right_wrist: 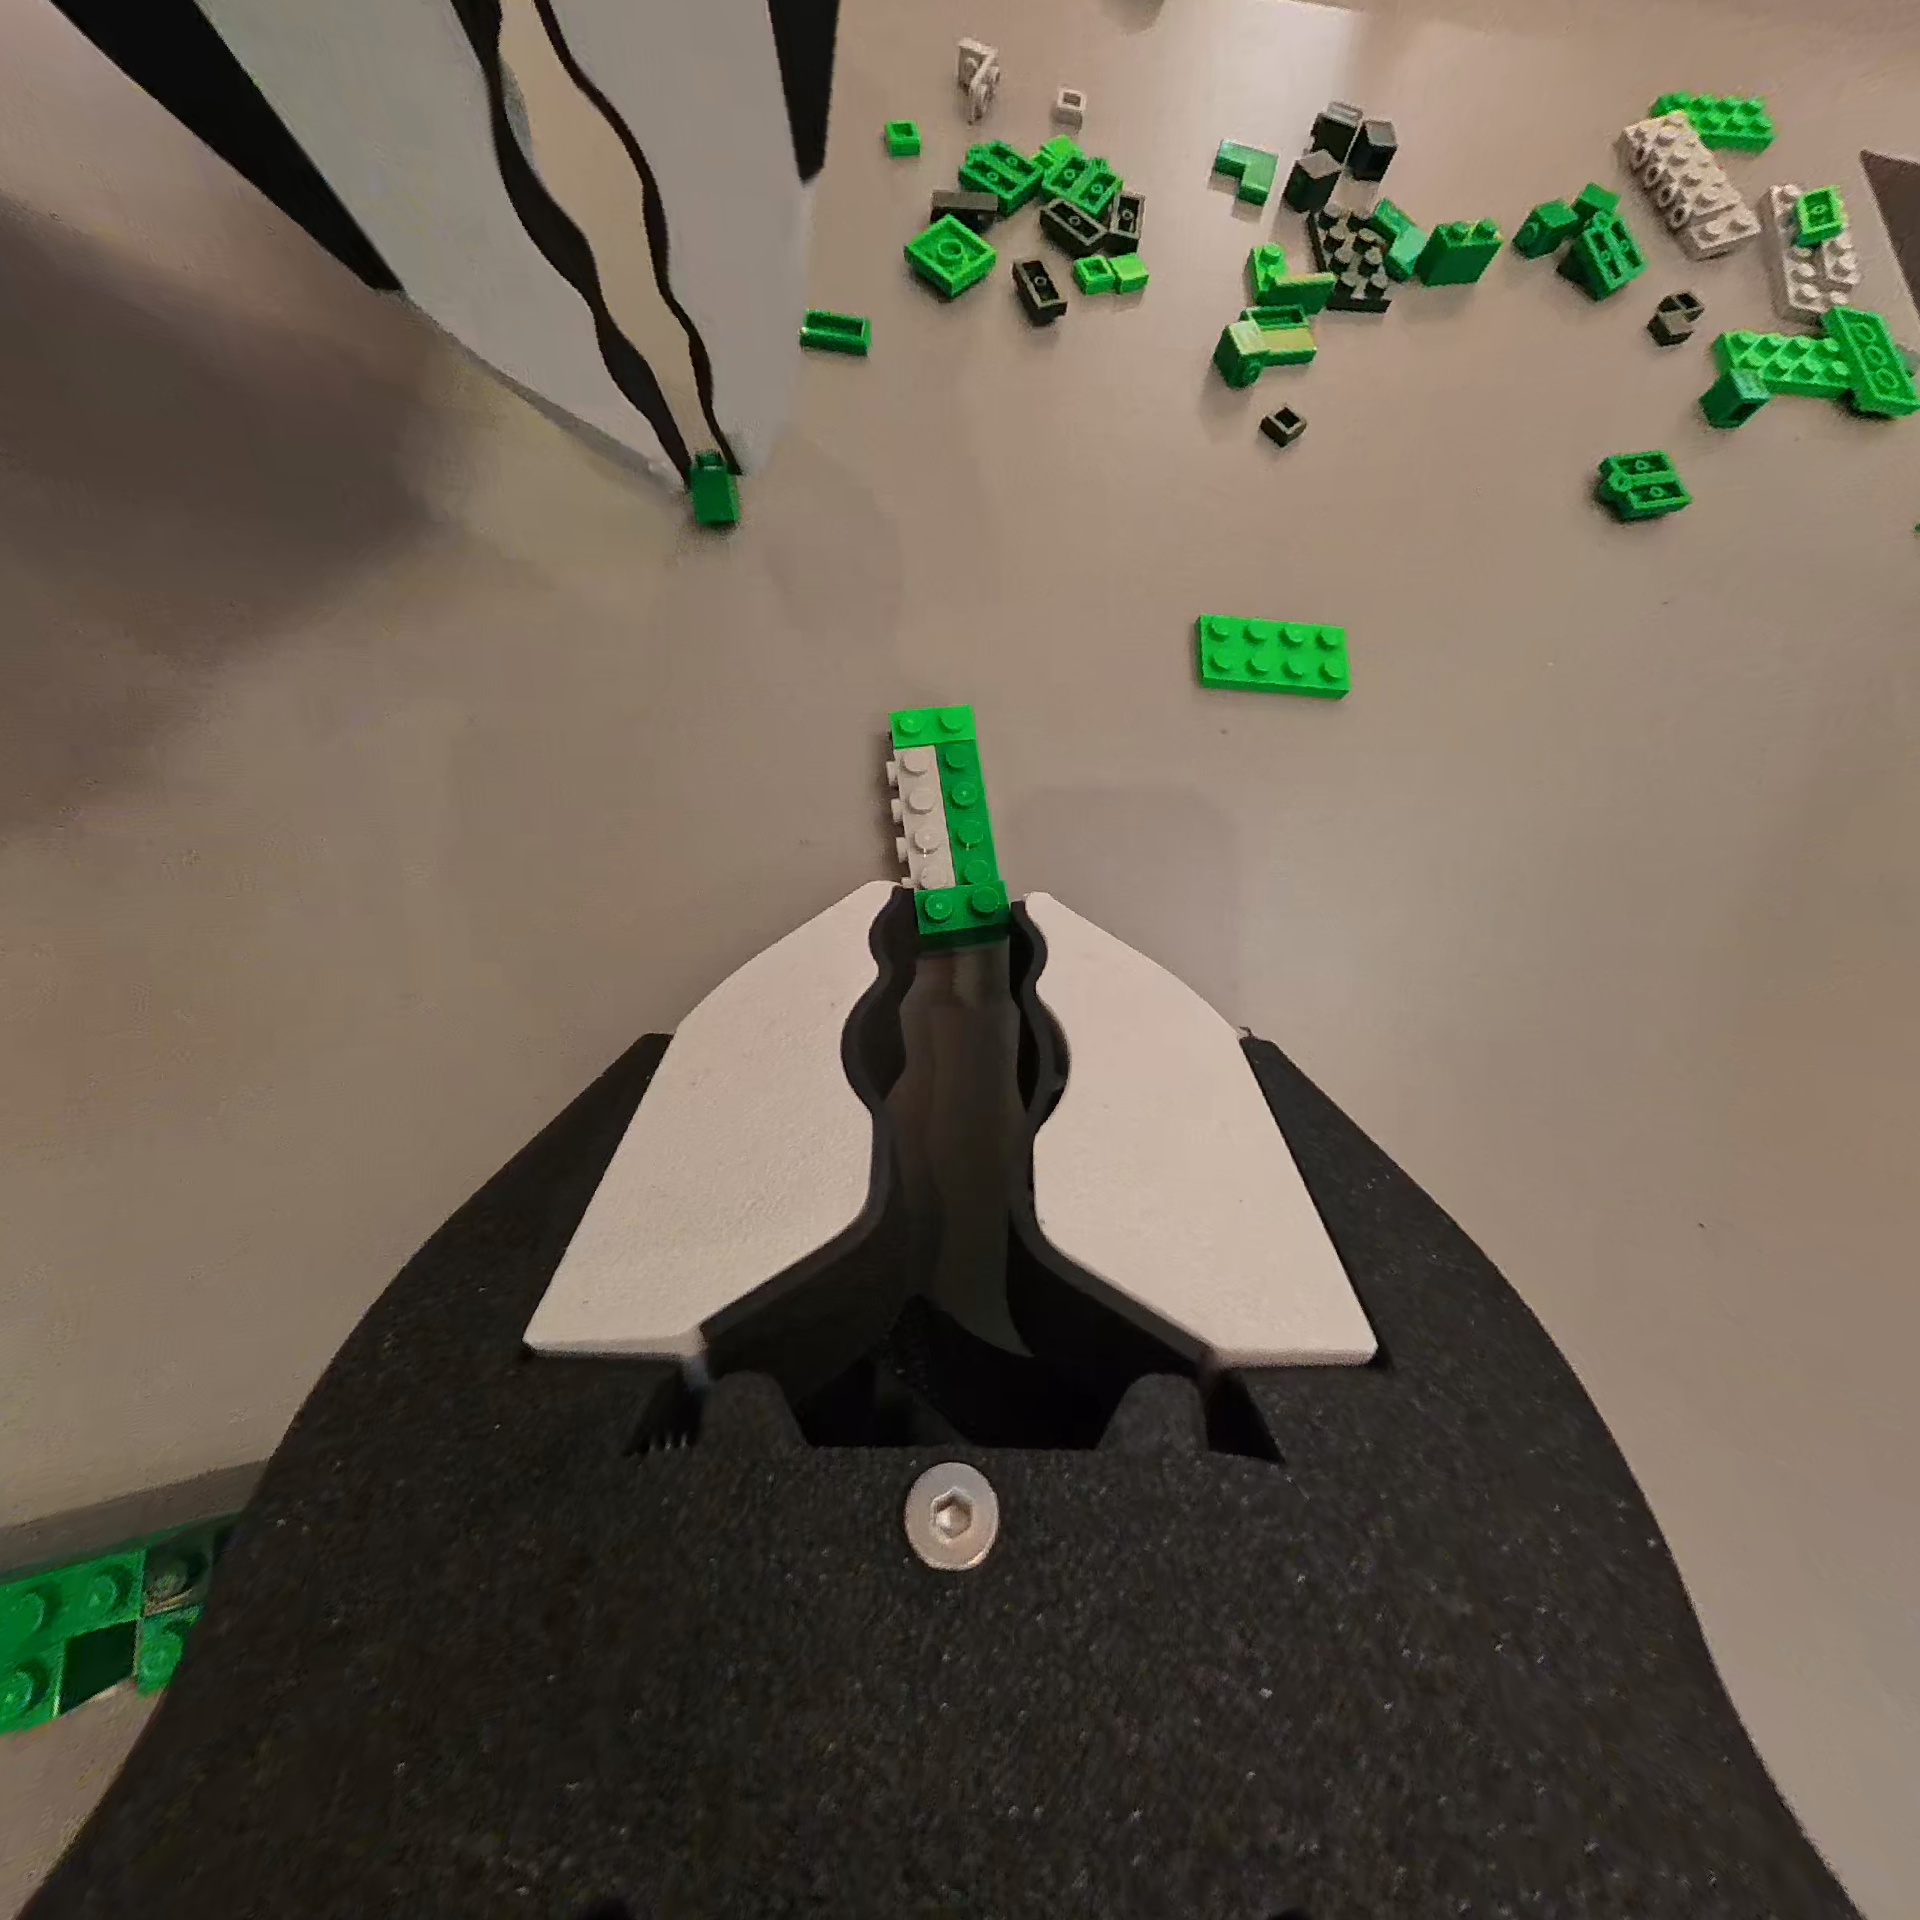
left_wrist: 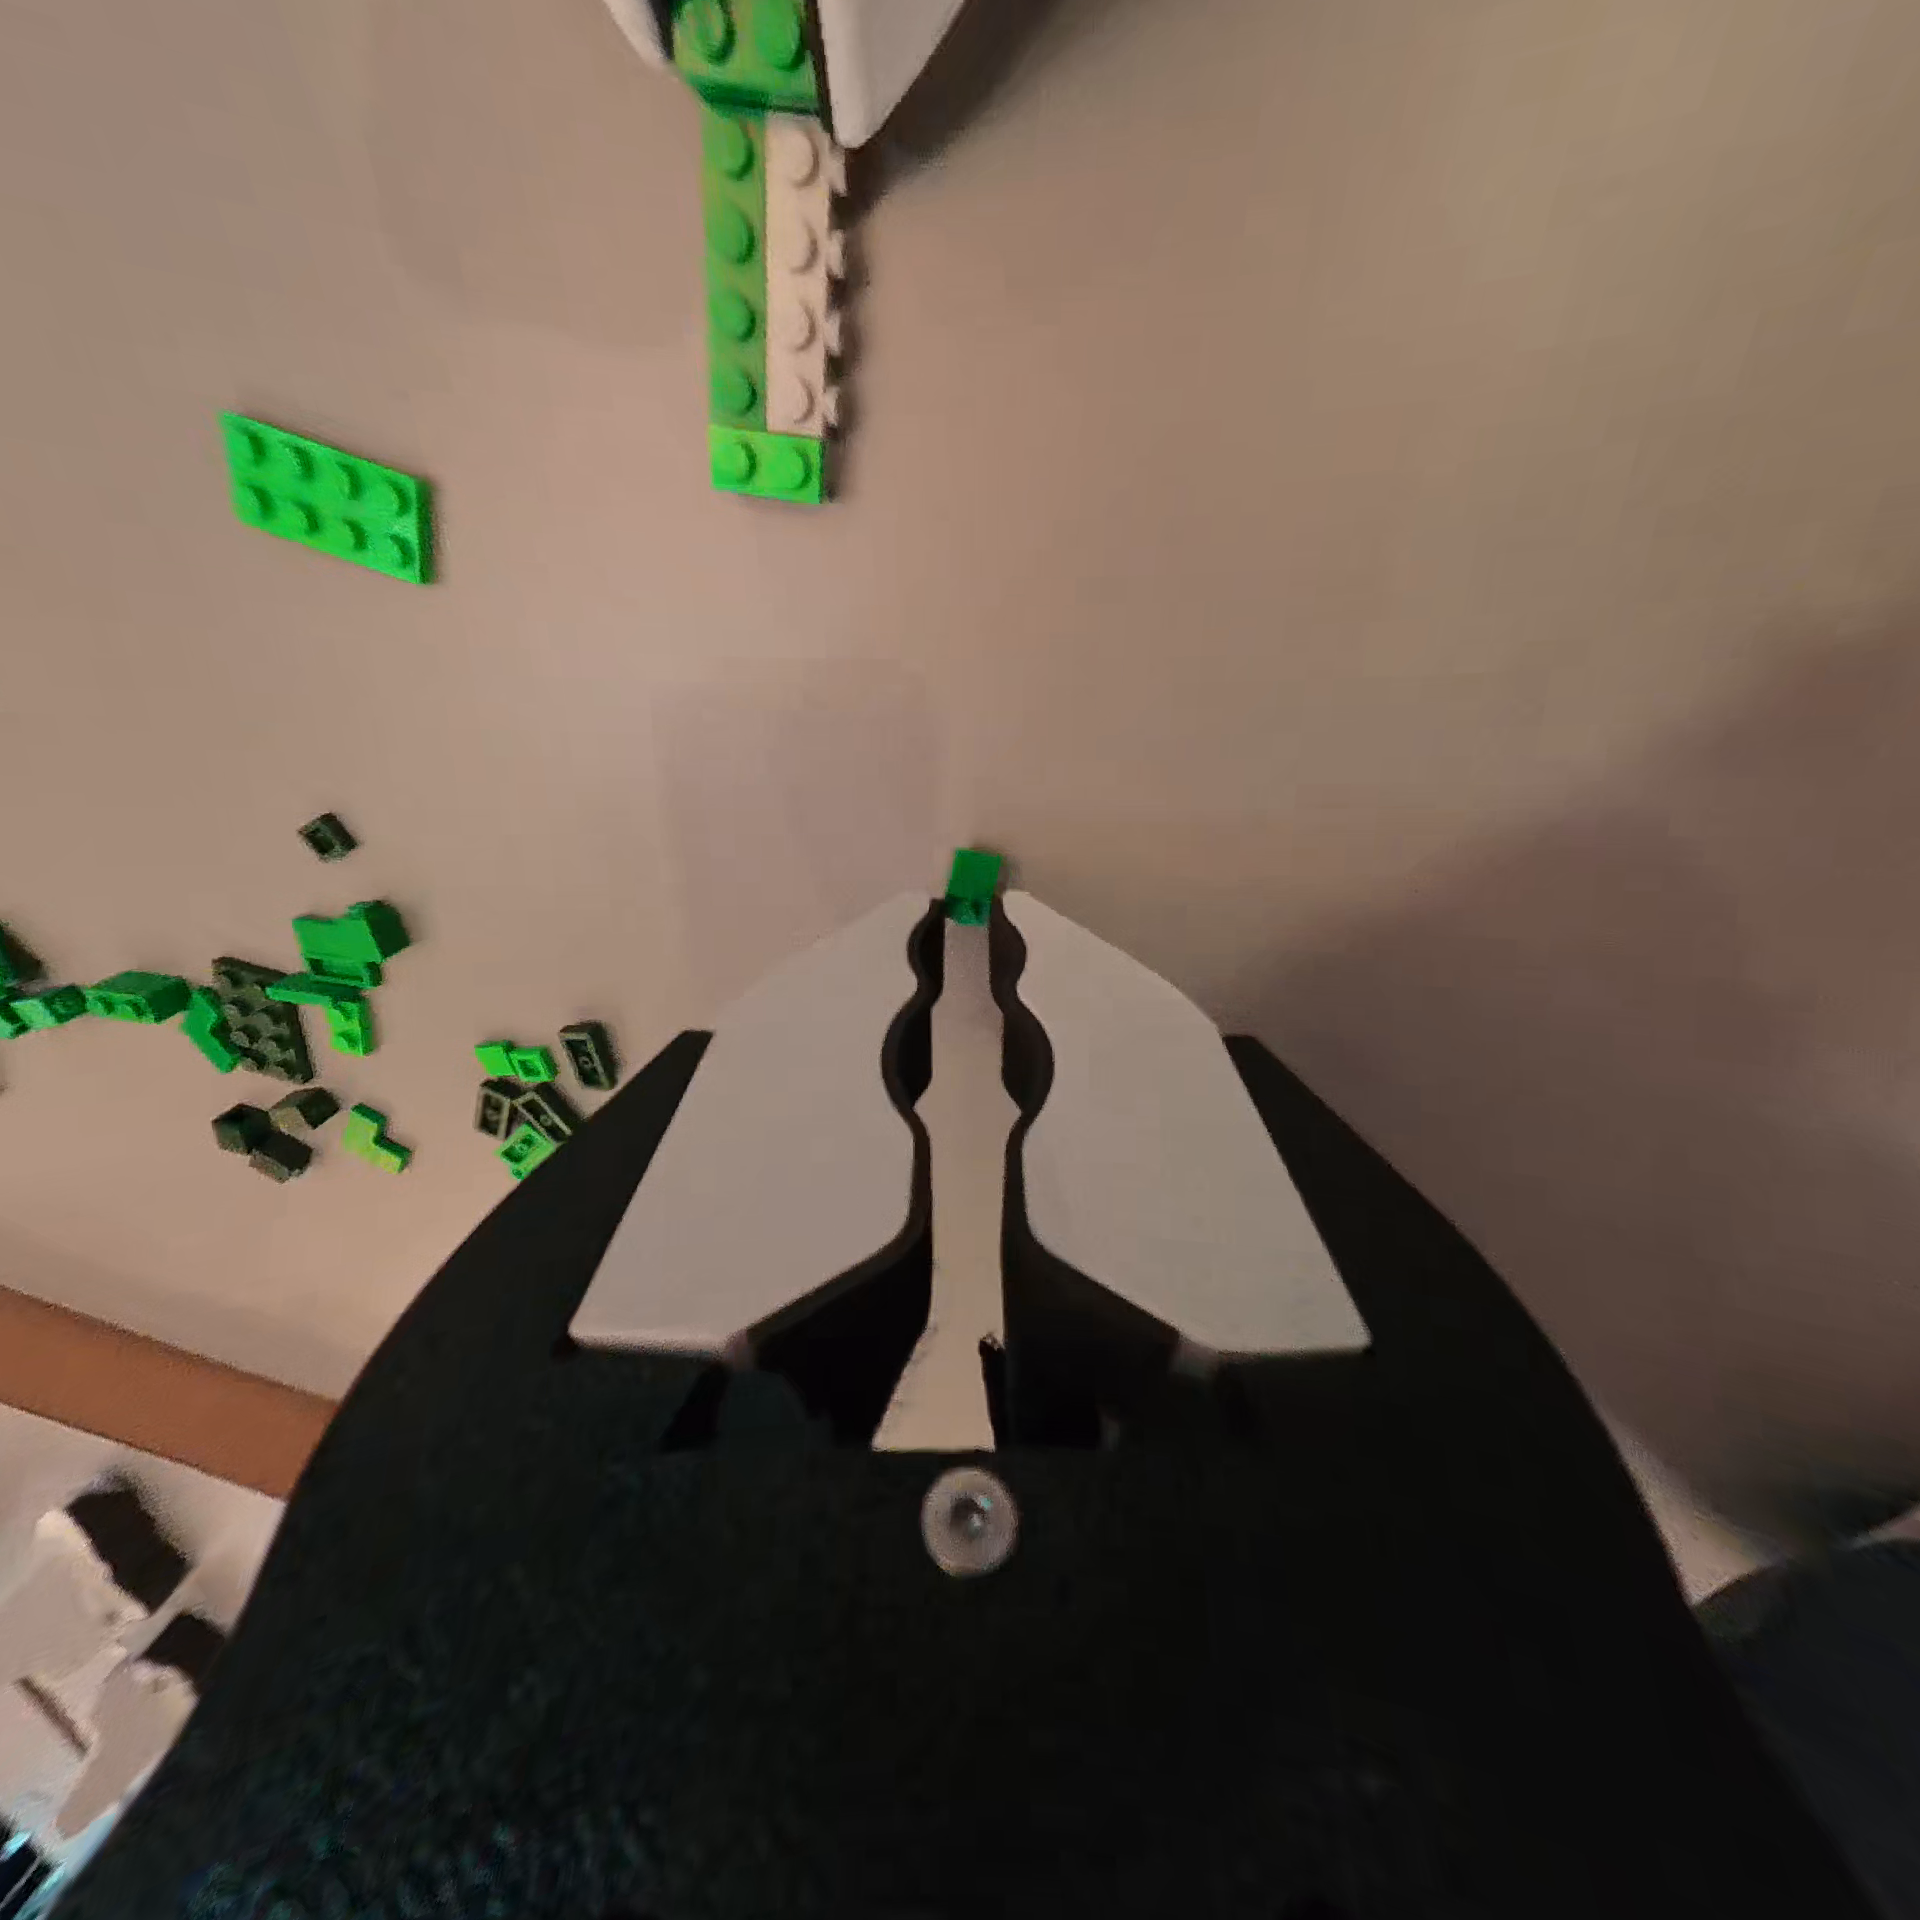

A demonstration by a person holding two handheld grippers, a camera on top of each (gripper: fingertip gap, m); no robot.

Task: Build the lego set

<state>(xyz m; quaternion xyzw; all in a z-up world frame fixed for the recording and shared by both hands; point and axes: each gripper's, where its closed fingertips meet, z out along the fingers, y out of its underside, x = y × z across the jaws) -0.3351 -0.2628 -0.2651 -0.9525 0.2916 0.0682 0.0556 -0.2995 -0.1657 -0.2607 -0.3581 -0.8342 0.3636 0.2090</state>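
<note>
My left gripper (left_wrist: 974,902) is shut on a small green brick (left_wrist: 975,878) at its fingertips, just above the table. It also shows in the right wrist view (right_wrist: 715,473) with the small green brick (right_wrist: 715,497). My right gripper (right_wrist: 961,906) is shut on the near end of a long green and white assembly (right_wrist: 943,810), which sticks out ahead of the fingers. In the left wrist view the assembly (left_wrist: 774,312) hangs from the right gripper (left_wrist: 758,94) at the top.
A green 2x4 plate (right_wrist: 1273,655) lies alone on the beige table, also in the left wrist view (left_wrist: 327,497). A scatter of green, dark and white pieces (right_wrist: 1351,239) lies at the far right. A printed sheet with green bricks (right_wrist: 94,1631) shows at lower left. The grippers' ends are close to 11 cm from one another. Between my right fingertips and the green 2x4 plate (right_wrist: 1273,655) there is roughly 8 cm. Seen from the left wrist view (left_wrist: 320,497) as well.
</note>
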